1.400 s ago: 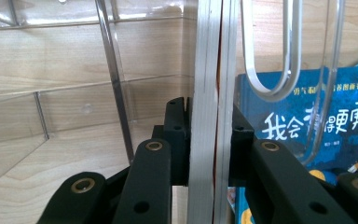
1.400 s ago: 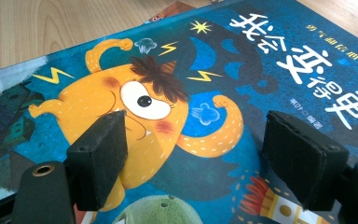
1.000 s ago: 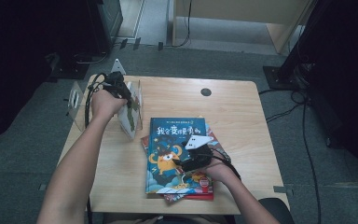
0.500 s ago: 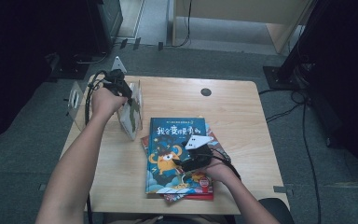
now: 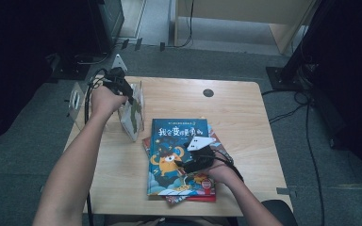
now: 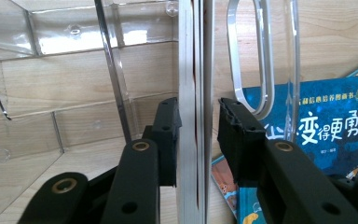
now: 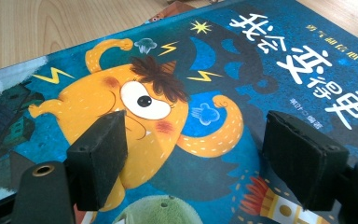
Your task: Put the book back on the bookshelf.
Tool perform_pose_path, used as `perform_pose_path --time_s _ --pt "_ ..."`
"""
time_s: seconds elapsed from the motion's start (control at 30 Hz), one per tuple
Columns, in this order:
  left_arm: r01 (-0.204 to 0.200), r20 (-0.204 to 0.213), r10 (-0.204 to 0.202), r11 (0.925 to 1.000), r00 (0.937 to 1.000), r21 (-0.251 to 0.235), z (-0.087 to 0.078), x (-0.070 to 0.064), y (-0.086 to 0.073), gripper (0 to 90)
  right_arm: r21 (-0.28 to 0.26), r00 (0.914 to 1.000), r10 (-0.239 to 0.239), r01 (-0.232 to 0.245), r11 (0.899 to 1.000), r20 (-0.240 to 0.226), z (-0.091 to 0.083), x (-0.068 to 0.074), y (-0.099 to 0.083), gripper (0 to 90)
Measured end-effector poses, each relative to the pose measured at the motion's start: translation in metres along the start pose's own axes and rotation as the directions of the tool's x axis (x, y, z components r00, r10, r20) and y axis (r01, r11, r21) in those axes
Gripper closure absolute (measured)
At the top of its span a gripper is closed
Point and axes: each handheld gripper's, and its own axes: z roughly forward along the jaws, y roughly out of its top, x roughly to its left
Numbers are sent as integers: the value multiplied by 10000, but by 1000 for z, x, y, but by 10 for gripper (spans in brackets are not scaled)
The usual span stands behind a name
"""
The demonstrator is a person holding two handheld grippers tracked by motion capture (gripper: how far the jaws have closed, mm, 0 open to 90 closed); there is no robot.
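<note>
In the high view, a thin book (image 5: 133,115) is being held upright by the left gripper (image 5: 122,89) at the clear rack (image 5: 136,94), which is standing near the left back corner of the wooden counter (image 5: 245,113). To the right of the rack and nearer the person, a blue book (image 5: 176,157) is lying flat on top of a red book (image 5: 179,197). The right gripper (image 5: 188,165) is being rested on the blue book's cover, well apart from the rack.

In the left gripper view, the thin book (image 6: 195,116) is being squeezed edge-on between the two black jaws of the left gripper (image 6: 198,135). The clear rack (image 6: 74,60) is being seen right behind it, with a clear wall close on each side of the book. The blue book (image 6: 326,121) is lying on the counter past the rack's right wall.

In the right gripper view, the right gripper (image 7: 191,158) is being held wide apart with nothing between its jaws. It is being kept low over the blue book (image 7: 177,93), just above the orange monster picture (image 7: 135,107). The wooden counter (image 7: 51,28) is being seen beyond the book.
</note>
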Motion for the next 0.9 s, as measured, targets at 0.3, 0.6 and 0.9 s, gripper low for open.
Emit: perform_pose_path --time_s 0.3,0.6,0.9 --pt "-174 325 182 9995 9993 -255 -9 0 -3 619 -2 10000 -4 4 10000 -1 0 0 0 217" --pt "-262 647 302 9978 9974 -614 -22 2 -9 592 -1 10000 -9 9 10000 5 0 0 0 217" --pt "-523 849 594 9952 9946 -830 -29 4 -21 575 -2 10000 -13 13 10000 -3 0 0 0 217"
